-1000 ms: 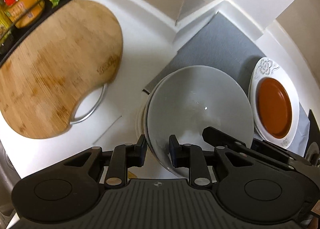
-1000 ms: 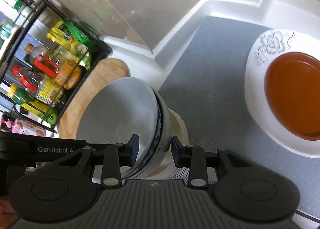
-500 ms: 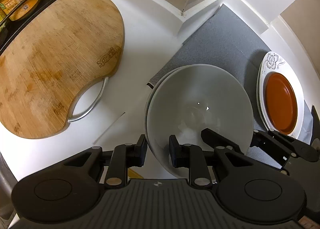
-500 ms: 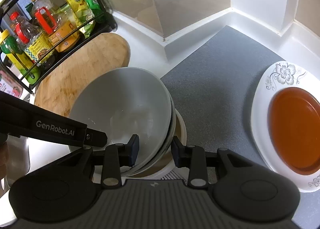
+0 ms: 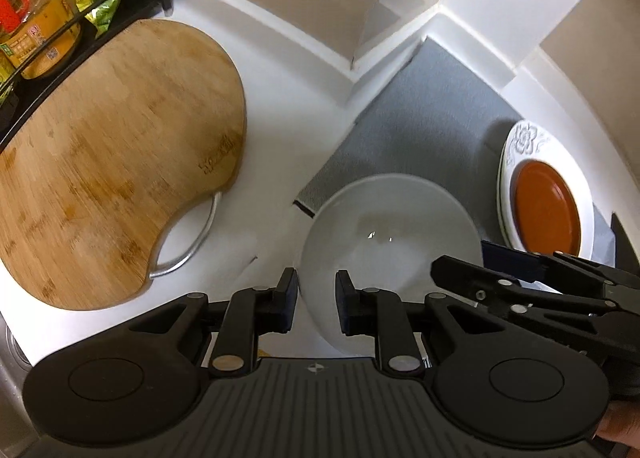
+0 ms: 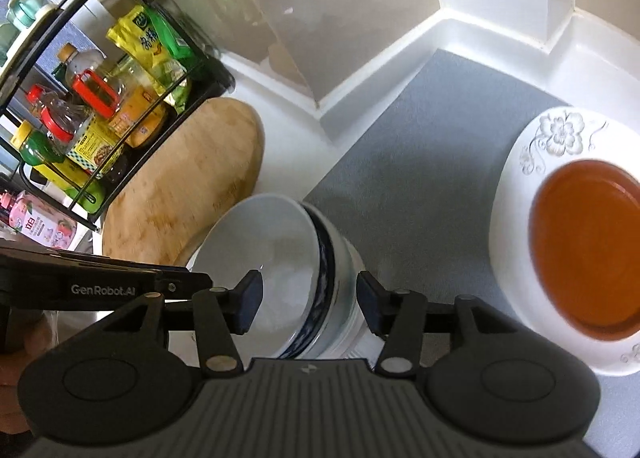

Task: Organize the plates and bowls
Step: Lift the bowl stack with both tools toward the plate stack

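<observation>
A white bowl (image 5: 390,242) is pinched at its near rim by my left gripper (image 5: 317,298), above the grey mat's (image 5: 420,118) near edge. In the right wrist view the same white bowl (image 6: 276,254) is nested on a blue-patterned bowl (image 6: 336,270). My right gripper (image 6: 308,298) has opened, its fingers apart on either side of the stacked rims. A brown plate (image 6: 588,246) lies on a white flowered plate (image 6: 520,194) on the mat at the right; both show in the left wrist view, the brown plate (image 5: 546,210) on the white one (image 5: 528,142).
A wooden cutting board (image 5: 108,162) lies on the white counter at the left. A black wire rack (image 6: 100,70) with bottles and packets stands behind it. Walls close the counter at the back.
My right gripper's fingers have spread from pinching the bowl rims to open. Both grippers and the bowls have shifted towards the grey mat. The left gripper keeps its hold.
</observation>
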A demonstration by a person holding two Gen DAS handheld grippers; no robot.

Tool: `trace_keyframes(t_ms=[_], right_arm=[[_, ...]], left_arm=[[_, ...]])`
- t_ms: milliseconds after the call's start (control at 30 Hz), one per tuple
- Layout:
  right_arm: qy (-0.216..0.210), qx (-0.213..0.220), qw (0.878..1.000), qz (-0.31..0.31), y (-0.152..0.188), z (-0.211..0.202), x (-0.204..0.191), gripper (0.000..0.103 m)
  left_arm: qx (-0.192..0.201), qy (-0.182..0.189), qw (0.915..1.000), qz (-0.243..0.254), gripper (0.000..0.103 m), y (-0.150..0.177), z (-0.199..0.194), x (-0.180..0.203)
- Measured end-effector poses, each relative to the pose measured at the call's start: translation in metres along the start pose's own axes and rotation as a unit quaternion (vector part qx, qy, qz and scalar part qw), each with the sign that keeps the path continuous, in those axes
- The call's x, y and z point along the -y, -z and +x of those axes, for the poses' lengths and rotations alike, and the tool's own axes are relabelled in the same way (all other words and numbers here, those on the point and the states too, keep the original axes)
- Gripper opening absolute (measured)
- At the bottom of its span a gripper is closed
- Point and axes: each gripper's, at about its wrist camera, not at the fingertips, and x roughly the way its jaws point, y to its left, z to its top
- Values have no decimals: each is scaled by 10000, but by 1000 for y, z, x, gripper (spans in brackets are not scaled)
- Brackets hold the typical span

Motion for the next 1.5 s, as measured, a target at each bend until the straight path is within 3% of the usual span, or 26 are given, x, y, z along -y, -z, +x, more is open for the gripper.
trace_keyframes(t_ms=[133, 233, 467, 600, 700, 800, 933, 1033, 1133, 1233, 1400, 1500], right_arm=[[-134, 120, 9997, 182, -4, -8, 10, 56], [-229, 99, 9994, 233, -2, -7, 18, 17], [-404, 104, 9975, 565, 8, -1, 34, 14], [-374, 74, 9977, 568, 7, -2, 32, 15], [-232, 364, 9990, 72, 7, -12, 19, 18], [-142, 343, 9992, -166, -1, -10, 13, 18], [-130, 213, 9996, 134, -4, -1, 22, 17], [-260, 127, 9987, 429, 2, 5, 32, 18], [-116, 93, 9995, 272, 3, 4, 26, 23], [-52, 94, 9998, 182, 4, 0, 22, 44], [-325, 60, 9978, 576, 12, 4, 31, 56], [-514, -12, 9948, 883, 20, 11, 38, 63]], left_arm=[[73, -6, 10000, -56, 22, -3, -6, -5], [74, -12, 10000, -59, 22, -3, -7, -7], [-54, 94, 9998, -187, 21, -1, 3, -11], [-10, 134, 9998, -177, 18, -1, 3, -12], [430, 42, 9989, 172, 18, 0, -14, -4], [600, 74, 9973, 421, 18, -1, -20, 2], [289, -59, 9988, 403, 14, -3, -3, 2], [160, 175, 9995, 185, 14, -3, 5, -8], [175, 210, 9995, 131, 14, -1, 7, -10], [149, 147, 9996, 195, 16, 3, 4, -8], [52, 97, 9999, 125, 44, 7, 6, -14], [-73, 214, 9997, 45, 50, 6, 14, -22]])
